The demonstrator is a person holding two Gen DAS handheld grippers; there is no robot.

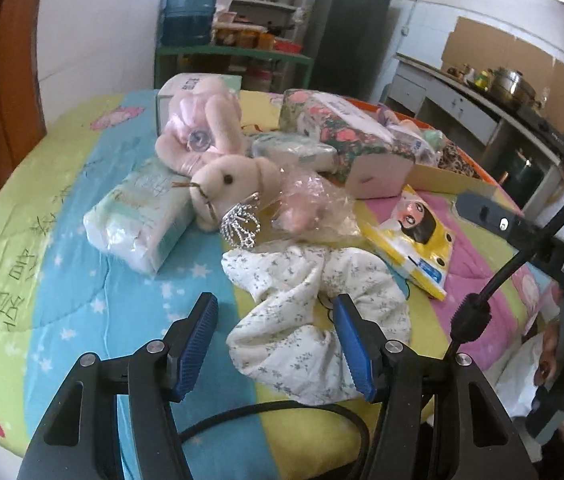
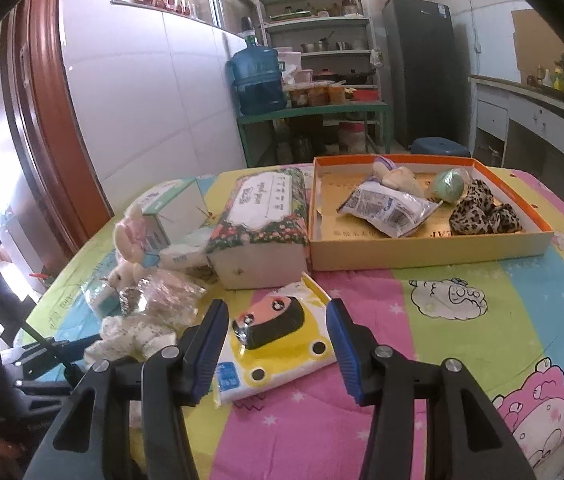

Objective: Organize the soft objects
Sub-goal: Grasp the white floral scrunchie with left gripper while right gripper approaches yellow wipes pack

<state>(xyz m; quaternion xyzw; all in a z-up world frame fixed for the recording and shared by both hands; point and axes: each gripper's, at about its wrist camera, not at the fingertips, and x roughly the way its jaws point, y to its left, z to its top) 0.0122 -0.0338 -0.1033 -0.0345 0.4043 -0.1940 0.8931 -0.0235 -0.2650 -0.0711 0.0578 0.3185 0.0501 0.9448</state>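
Left claw [image 1: 276, 344]: released, jaws spread wide, nothing between the pads. It hovers low over the floral cloth [image 1: 313, 320], which lies crumpled on the quilted bench [image 1: 82, 312] straight ahead at 12 o'clock. I judge this alignment as staging for a pinch on the cloth, since the bunched folds offer an easy bite.

Right claw [image 2: 278, 344]: also released, jaws apart, straddling the yellow cartoon tissue pack [image 2: 278, 344] without touching it, as far as I can tell. The pack lies flat, just ahead of the pads. I read this as the next pick.

Container: the orange-rimmed cardboard box [image 2: 433, 250], at 1 o'clock from the right claw, open top, resting on the bench. Inside it:
- blue-and-white plastic packet [image 2: 385, 208], left of centre
- a pale soft item [image 2: 397, 178] behind it, identity unclear
- green ball-like bundle [image 2: 447, 186]
- leopard-print fabric [image 2: 481, 212], right end

The box's front left floor is bare, so room remains.

Unsorted, outside the box: the pink plush rabbit [image 1: 218, 160] draped over a wrapped tissue pack [image 1: 142, 212] at 11 o'clock from the left claw, crinkled clear wrap [image 1: 313, 208] beside it, and a floral tissue brick [image 2: 262, 232] touching the box's left wall.

Judgement: sorting partly done; several soft items are not yet boxed.
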